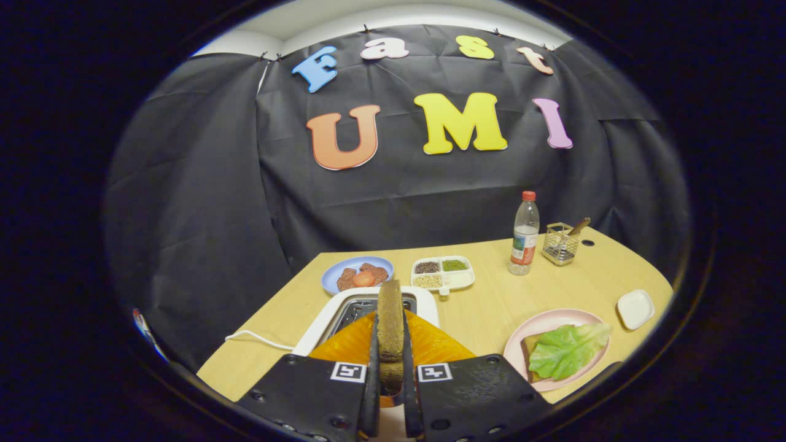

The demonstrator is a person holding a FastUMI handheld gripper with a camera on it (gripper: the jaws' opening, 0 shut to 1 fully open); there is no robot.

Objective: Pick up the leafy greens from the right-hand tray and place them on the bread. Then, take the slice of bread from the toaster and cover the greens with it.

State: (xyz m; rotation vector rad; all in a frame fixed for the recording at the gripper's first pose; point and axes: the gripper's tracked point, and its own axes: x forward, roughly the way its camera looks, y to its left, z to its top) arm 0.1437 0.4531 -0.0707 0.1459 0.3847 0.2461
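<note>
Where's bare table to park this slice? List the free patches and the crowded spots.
Gripper is shut on the bread slice above the toaster. Free: table between toaster and pink plate; also left of the toaster. Crowded: blue plate, divided tray, bottle, basket.

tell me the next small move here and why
Probably carry the bread slice over toward the pink plate on the table. The gripper has its jaws pressed on both sides of the slice, held upright above the toaster, and the leafy greens already lie on the bread on that plate, so covering them seems to be what remains.
</note>
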